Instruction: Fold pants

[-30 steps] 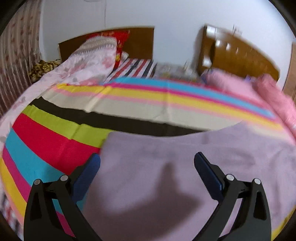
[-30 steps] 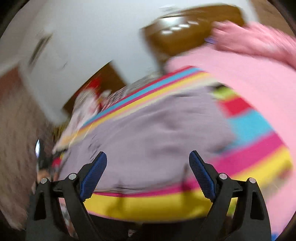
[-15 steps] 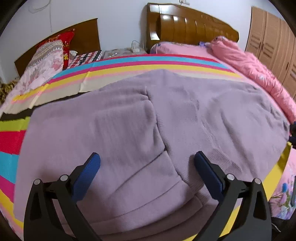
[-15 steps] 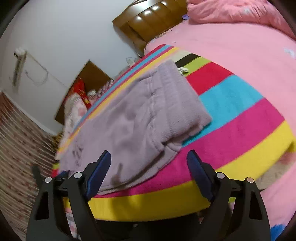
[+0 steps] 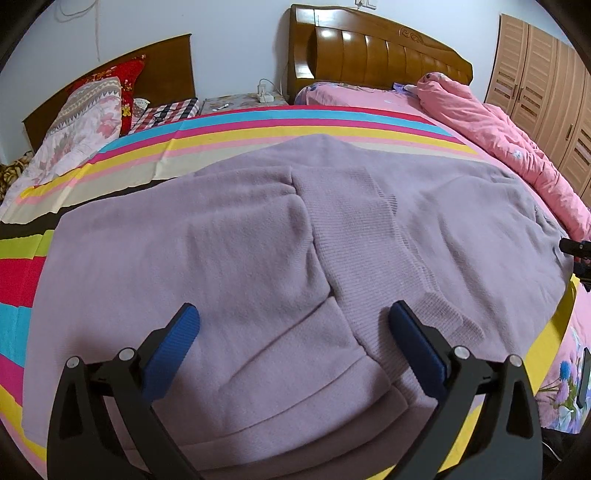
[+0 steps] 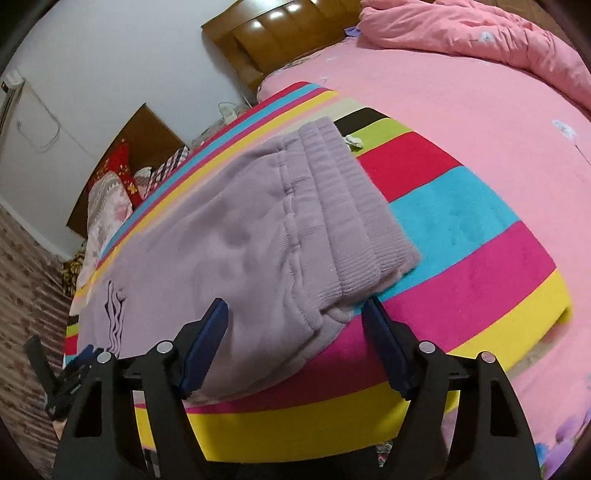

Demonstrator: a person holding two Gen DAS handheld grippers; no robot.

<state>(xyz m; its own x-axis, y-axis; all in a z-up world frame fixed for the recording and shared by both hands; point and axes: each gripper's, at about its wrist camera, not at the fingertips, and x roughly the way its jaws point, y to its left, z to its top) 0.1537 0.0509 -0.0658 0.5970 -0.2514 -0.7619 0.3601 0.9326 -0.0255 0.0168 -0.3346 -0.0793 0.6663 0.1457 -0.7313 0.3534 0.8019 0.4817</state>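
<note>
Lilac fleece pants [image 5: 229, 258] lie flat across the striped blanket [image 6: 480, 280] on the bed. My left gripper [image 5: 291, 332] hovers wide open above the leg ends. My right gripper [image 6: 295, 332], jaws apart and just narrowing, straddles the ribbed waistband [image 6: 354, 221] corner without pinching it. The cloth looks soft, thick and floppy, so the layered hems and waistband are probably my firmest holds.

White wall [image 5: 236, 33], wooden headboard [image 5: 376, 51], wardrobe [image 5: 539, 74].

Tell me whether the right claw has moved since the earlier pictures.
Yes. The right claw has come down and in toward the pants on the striped blanket; the waistband corner now lies between its jaws, which have just been closing.
</note>
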